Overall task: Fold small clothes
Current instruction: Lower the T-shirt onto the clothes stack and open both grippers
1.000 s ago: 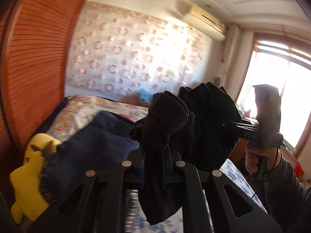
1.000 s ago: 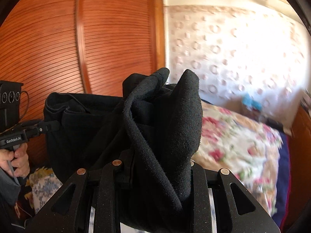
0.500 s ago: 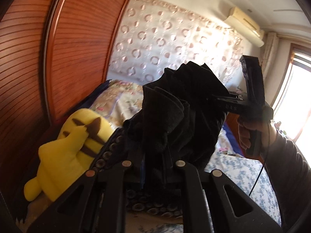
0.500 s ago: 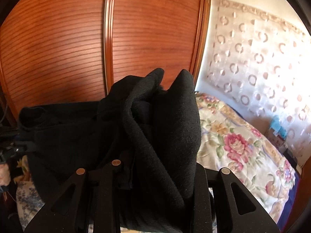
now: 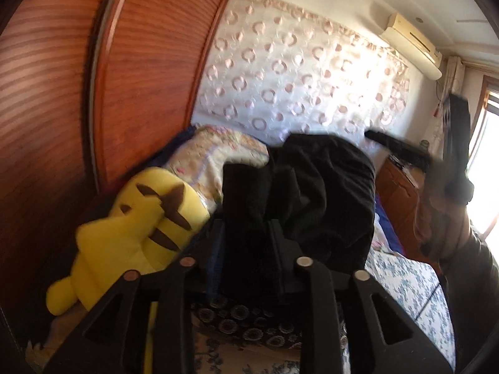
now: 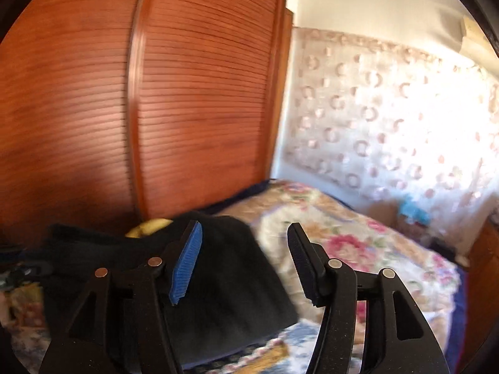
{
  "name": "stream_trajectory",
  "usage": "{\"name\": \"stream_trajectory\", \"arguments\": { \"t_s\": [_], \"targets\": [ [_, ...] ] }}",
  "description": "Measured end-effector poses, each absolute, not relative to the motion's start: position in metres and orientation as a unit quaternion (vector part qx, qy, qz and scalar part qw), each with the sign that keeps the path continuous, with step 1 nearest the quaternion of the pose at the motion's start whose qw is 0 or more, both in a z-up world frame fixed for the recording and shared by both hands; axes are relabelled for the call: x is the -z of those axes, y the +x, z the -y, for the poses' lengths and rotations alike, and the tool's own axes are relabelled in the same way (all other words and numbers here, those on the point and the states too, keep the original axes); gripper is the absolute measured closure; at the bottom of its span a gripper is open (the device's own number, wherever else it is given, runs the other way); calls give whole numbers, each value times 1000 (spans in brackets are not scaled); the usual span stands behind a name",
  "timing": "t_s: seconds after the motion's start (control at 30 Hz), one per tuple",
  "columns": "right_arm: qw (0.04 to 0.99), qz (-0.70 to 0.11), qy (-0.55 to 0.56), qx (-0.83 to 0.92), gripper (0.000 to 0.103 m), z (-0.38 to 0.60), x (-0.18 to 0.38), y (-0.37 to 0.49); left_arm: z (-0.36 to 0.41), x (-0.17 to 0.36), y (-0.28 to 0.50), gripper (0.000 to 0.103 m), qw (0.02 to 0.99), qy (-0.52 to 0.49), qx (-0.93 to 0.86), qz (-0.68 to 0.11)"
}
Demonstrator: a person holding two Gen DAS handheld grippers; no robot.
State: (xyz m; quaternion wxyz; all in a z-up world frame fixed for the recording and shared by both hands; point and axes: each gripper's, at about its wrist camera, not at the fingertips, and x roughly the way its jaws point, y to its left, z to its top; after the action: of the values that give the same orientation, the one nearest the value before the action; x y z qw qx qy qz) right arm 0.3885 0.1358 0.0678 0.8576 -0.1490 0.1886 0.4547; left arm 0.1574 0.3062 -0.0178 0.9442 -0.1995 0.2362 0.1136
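Garment: one black garment (image 5: 324, 193), bunched and doubled over, lying on the bed (image 6: 368, 243) at the wardrobe side; in the right wrist view it spreads from 9 o'clock toward the centre (image 6: 230, 268).
Fold state: looks folded at least once into a thick bundle and set down; whether the edges line up I cannot tell, since the cloth is dark and blurred.
Left gripper (image 5: 246, 237): jaws have just been opening, yet a strip of the black cloth is between them; whether the pads press on it I cannot tell.
Right gripper (image 6: 244, 258): jaws released and just widened, nothing between them; the garment lies just left of the blue pad (image 6: 186, 263).
Right hand (image 5: 436, 218): seen at 3 o'clock in the left wrist view, blurred, holding its tool clear of the cloth.
Left to do: judged from here, free the left jaws fully, smooth or tidy the bundle, then take any next piece; none other is visible.
Count, clothes: one.
Count, grippers: two.
Plush: one yellow toy (image 5: 137, 230) at 8 o'clock, just beside the garment.
Bedding: one floral quilt (image 6: 349, 237), one blue-patterned sheet (image 5: 405, 283) at 4 o'clock.
Surroundings: one wooden slatted wardrobe (image 6: 187, 93), one air conditioner (image 5: 411, 43) at 1 o'clock.
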Motion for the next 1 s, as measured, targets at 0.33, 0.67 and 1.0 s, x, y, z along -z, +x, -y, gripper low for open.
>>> {"name": "stream_trajectory", "arguments": {
  "t_s": [0.33,0.67,1.0],
  "targets": [
    [827,-300,-181,-439,44,-172,6,414,-293,-1,147,59,951,-143,-125,-242],
    [846,-296,-154,-416,44,-143,-3,399,-267,-8,137,55,953,-121,-115,-253],
    [862,-272,-117,-410,42,-65,-31,314,-222,-21,111,51,963,-82,-96,-236]
  ]
}}
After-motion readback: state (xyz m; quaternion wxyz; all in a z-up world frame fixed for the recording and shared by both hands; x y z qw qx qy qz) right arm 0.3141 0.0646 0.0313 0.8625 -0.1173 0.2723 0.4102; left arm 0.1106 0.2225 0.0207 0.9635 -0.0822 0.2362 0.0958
